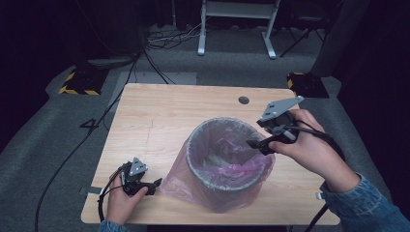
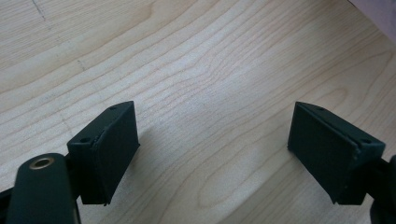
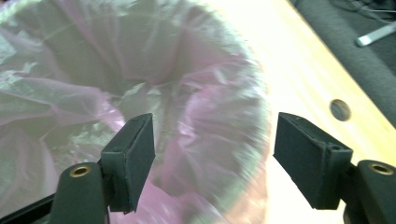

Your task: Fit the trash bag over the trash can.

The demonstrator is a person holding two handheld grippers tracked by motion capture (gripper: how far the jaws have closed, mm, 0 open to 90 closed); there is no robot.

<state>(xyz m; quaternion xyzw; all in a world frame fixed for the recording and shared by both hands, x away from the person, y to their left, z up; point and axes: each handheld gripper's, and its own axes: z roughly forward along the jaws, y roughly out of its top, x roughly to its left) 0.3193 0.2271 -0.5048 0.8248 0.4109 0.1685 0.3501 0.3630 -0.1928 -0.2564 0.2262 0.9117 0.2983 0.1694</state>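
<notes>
lined bin on the table, both grippers held apart

a round grey waste bin (image 1: 227, 159) lined with a thin translucent pink plastic bag (image 1: 180, 180) is seen standing on the light wooden table (image 1: 159, 111), nearer the front edge than the back edge and a little right of the middle. the bag's rim is folded over the bin's mouth, and its loose skirt is spread on the tabletop around the base, mostly toward the front left corner.

the right gripper (image 1: 258, 144) is held at the bin's right rim, its black jaws spread wide. in the right gripper view (image 3: 212, 149), the rim is seen passing between the jaws, with one jaw over the lined inside and the other outside; whether the liner is touched cannot be told.

the left gripper (image 1: 153, 185) is held low near the front left corner of the table, just beside the edge of the bag's skirt. in the left gripper view (image 2: 212, 154), its jaws are seen wide apart with bare wood between them.

a small dark round hole (image 1: 243, 100) is seen near the table's back edge.
</notes>
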